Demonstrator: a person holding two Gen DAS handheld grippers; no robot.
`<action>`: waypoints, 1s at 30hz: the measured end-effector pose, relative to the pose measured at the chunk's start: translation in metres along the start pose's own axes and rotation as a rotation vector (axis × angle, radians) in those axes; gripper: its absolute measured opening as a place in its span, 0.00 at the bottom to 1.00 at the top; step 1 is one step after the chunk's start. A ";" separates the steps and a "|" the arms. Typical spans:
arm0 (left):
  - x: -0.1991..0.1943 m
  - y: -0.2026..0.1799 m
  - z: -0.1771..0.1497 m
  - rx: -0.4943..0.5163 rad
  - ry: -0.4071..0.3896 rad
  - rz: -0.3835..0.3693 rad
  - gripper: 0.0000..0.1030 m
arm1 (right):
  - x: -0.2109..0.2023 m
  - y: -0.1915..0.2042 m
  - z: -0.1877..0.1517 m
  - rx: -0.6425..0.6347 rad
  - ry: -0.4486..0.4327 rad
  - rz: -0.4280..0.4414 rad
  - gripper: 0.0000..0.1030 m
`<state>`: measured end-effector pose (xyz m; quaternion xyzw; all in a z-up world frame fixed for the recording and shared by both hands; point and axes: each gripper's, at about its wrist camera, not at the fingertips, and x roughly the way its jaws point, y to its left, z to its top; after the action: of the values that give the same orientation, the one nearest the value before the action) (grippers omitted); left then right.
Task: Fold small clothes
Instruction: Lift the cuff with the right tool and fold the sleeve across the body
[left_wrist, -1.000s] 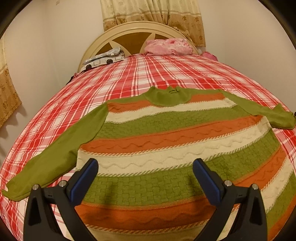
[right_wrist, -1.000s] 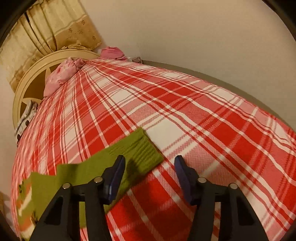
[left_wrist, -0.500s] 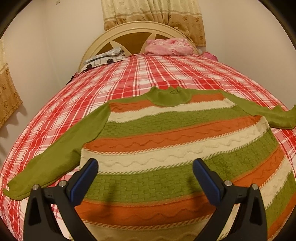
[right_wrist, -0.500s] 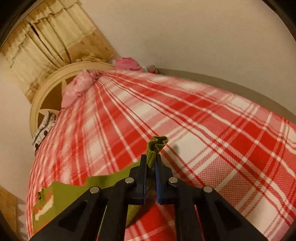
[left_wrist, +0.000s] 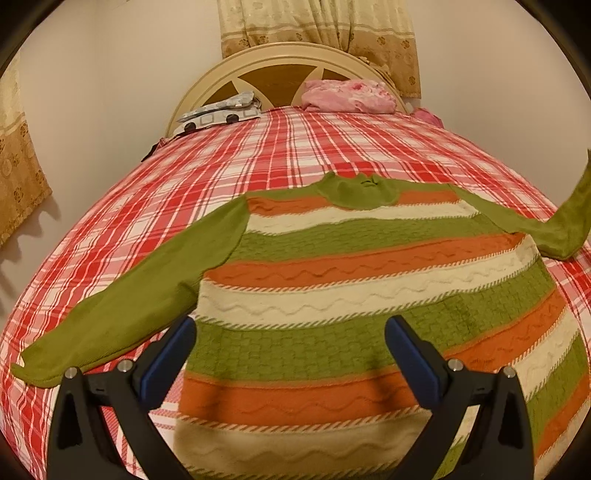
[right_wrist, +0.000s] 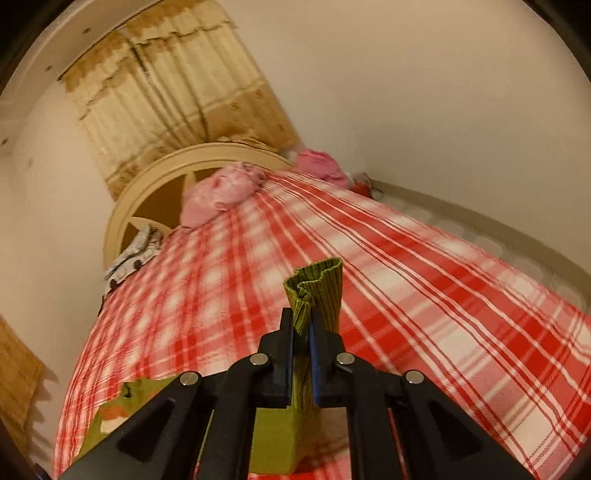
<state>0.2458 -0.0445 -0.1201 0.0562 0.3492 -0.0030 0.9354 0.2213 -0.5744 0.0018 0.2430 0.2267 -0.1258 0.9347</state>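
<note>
One sleeve cuff pinched in your right claw; left claw open over sweater. Next: carry sleeve inward across sweater body.

The hem of the sweater is cut off by the lower edge, below and between the left jaws. Its lifted sleeve leaves the picture far right of those jaws. In the right wrist view the cuff continues hidden between the closed jaws, and the bed beyond them is blurred.
</note>
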 end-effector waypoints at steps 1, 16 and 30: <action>-0.001 0.003 -0.001 -0.007 0.001 -0.002 1.00 | -0.004 0.016 0.005 -0.027 -0.013 0.014 0.06; -0.008 0.047 -0.014 -0.104 -0.001 -0.025 1.00 | -0.012 0.197 0.003 -0.256 -0.024 0.207 0.06; -0.009 0.087 -0.030 -0.167 -0.020 -0.014 1.00 | 0.006 0.383 -0.064 -0.493 0.042 0.395 0.06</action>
<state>0.2230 0.0447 -0.1277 -0.0242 0.3394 0.0191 0.9401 0.3359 -0.2167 0.1006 0.0512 0.2182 0.1219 0.9669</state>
